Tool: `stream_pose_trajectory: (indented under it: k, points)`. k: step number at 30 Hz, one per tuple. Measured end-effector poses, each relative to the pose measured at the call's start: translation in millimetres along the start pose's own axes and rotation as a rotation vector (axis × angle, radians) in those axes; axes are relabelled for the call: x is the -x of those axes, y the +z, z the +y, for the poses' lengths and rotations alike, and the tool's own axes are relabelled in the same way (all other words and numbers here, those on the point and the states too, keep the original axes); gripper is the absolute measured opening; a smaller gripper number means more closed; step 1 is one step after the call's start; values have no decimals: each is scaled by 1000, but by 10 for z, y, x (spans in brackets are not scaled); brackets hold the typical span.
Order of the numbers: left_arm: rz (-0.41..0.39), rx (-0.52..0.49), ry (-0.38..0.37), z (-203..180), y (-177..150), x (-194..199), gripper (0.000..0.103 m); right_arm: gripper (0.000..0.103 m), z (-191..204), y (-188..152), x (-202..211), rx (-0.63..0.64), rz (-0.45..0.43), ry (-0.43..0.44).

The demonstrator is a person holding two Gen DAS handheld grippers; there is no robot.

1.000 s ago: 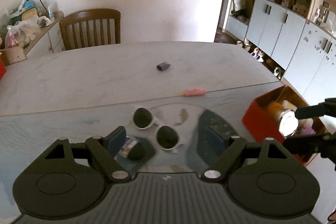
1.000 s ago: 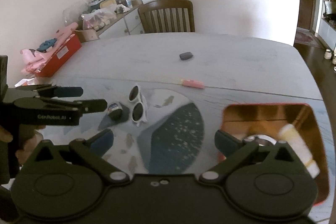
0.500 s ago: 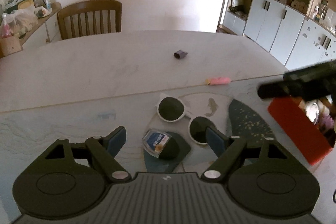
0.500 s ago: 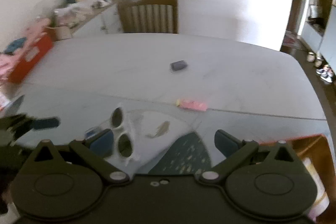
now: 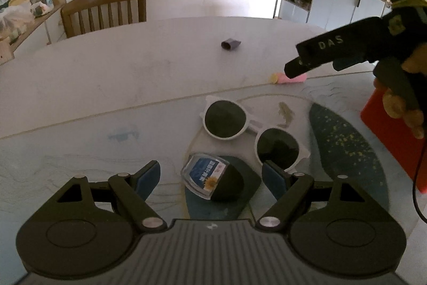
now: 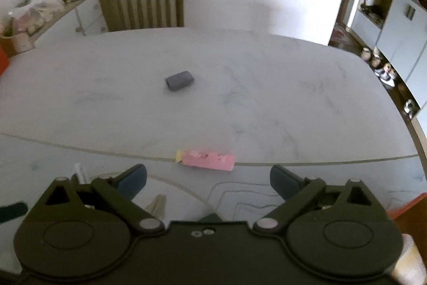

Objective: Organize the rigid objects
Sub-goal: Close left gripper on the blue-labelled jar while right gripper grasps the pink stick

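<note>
Left wrist view: left gripper (image 5: 210, 175), jaws apart, is straddling the card case (image 5: 206, 176); sunglasses (image 5: 250, 132) lying ahead, unsorted.

Right gripper (image 6: 208, 179), jaws narrowing but empty, is nearing the pink block (image 6: 206, 159).

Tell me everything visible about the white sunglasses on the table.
The sunglasses have a white, plastic-looking frame with two round dark lenses joined by a white bridge. They lie on the table, lenses facing up, set diagonally. Nothing grips them. One finger of the open left hand-held gripper overlaps the nearer lens in the picture; contact cannot be told. A small clear-fronted packet lies just beside them.
</note>
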State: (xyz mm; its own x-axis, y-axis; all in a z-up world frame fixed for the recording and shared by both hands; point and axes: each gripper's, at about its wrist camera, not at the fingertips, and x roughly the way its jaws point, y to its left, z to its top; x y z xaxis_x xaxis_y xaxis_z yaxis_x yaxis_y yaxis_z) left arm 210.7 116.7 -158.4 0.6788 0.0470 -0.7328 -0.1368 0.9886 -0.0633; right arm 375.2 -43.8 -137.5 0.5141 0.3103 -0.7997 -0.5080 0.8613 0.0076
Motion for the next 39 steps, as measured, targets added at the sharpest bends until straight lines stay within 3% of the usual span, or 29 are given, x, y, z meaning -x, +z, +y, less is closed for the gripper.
stream_pose_trajectory:
  k: [8, 13, 18, 20, 27, 39]
  points:
    - [11, -27, -1, -18, -59, -105, 82, 85, 9, 43, -247, -43, 35, -10]
    - [-3, -63, 6, -76, -91, -106, 74, 75, 35, 40, -288, -32, 43, -27]
    - [-12, -86, 8, -128, -107, -90, 55, 64, 62, 48, -310, -10, 42, -37]
    - [-13, -88, 9, -124, -99, -86, 53, 59, 69, 43, -296, -6, 40, -39]
    - [-11, -77, 12, -118, -88, -83, 53, 59, 75, -11, -191, 0, 37, -15]
    - [6, -38, -1, -146, -101, 27, 53, 59, 98, -189, 438, 15, 8, 60]
